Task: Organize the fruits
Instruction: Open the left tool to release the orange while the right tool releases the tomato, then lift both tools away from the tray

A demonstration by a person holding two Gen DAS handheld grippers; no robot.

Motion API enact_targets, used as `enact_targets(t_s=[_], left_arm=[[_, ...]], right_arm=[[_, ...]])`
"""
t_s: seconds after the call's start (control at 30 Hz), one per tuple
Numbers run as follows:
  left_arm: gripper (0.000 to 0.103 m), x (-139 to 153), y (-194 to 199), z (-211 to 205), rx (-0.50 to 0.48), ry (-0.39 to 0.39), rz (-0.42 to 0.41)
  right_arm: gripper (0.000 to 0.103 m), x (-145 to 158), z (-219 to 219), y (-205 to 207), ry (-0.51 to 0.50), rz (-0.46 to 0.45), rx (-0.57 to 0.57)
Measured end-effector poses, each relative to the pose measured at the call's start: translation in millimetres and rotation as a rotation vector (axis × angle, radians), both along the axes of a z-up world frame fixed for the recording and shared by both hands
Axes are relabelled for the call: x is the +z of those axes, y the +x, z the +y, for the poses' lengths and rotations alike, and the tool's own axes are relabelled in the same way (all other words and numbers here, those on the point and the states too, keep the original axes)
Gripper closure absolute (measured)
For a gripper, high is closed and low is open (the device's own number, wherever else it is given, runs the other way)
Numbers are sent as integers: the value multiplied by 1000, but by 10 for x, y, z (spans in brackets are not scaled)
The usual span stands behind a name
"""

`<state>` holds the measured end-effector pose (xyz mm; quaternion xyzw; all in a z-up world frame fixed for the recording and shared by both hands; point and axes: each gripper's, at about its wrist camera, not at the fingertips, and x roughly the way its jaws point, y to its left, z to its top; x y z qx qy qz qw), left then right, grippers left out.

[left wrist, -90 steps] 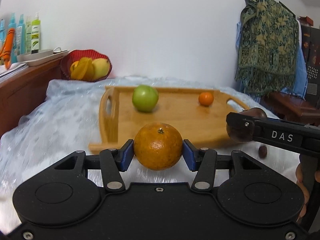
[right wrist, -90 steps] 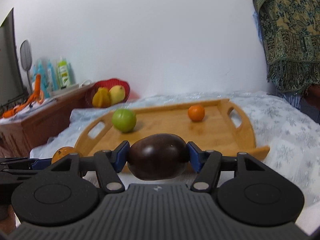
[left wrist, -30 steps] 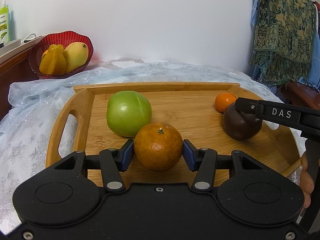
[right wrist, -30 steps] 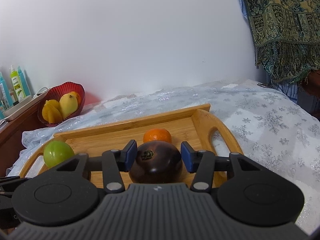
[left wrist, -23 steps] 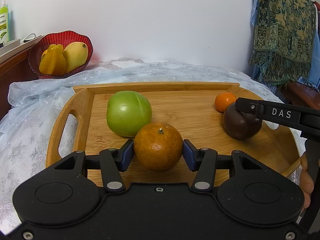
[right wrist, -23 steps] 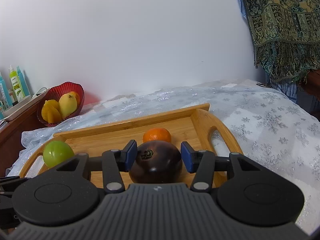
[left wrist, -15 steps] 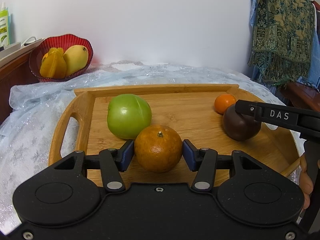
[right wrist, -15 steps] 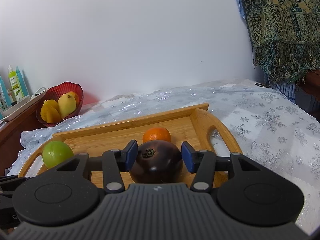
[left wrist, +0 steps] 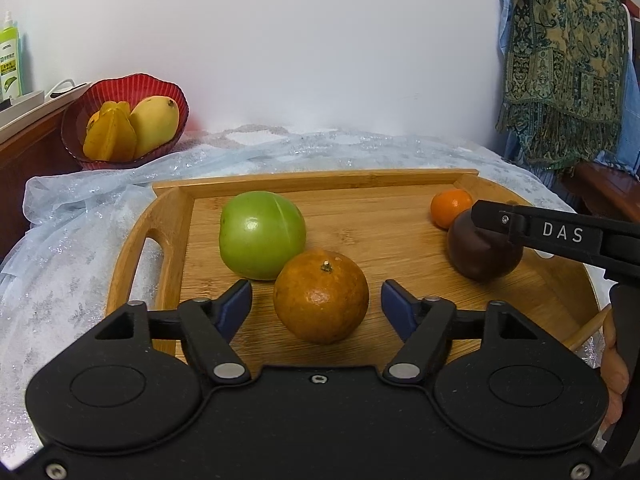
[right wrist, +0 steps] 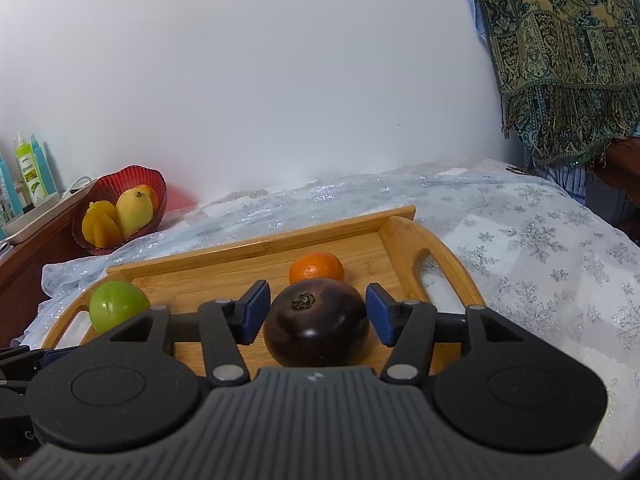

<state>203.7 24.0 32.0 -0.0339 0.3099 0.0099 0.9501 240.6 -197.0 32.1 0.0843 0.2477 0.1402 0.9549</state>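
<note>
White wall stands behind a bench covered with a shiny blue-white cloth (right wrist: pixel 540 248). On the cloth sits a wooden tray (left wrist: pixel 372 178), and all 4 loose fruits rest on it.

I see the big orange (left wrist: pixel 321 295) on the tray between the blue pads of my left gripper (left wrist: pixel 316 300). Its jaws are opening, and there is a gap on each side of the orange. A green apple (left wrist: pixel 262 234) sits just behind it, touching or nearly so.

My right gripper (right wrist: pixel 316 312) has the dark purple fruit (right wrist: pixel 316 322) between its pads. Its jaws are opening too, and the pads stand just off the fruit. A small orange (right wrist: pixel 317 267) sits right behind it.

Far off on the left, a red bowl (left wrist: pixel 120 88) holds a mango (left wrist: pixel 154 123) and a starfruit (left wrist: pixel 110 134). A patterned shawl (left wrist: pixel 564 60) hangs on the right.
</note>
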Motion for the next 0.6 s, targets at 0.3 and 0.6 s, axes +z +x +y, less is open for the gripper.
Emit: enact_targets(t_s=[0.3, 0.6], left_arm=[[18, 30, -51, 0, -9, -4, -12], [7, 113, -174, -44, -26, 1, -47]], right_arm=[[25, 58, 61, -122, -11, -41, 23], [14, 144, 22, -269, 6, -85, 10]])
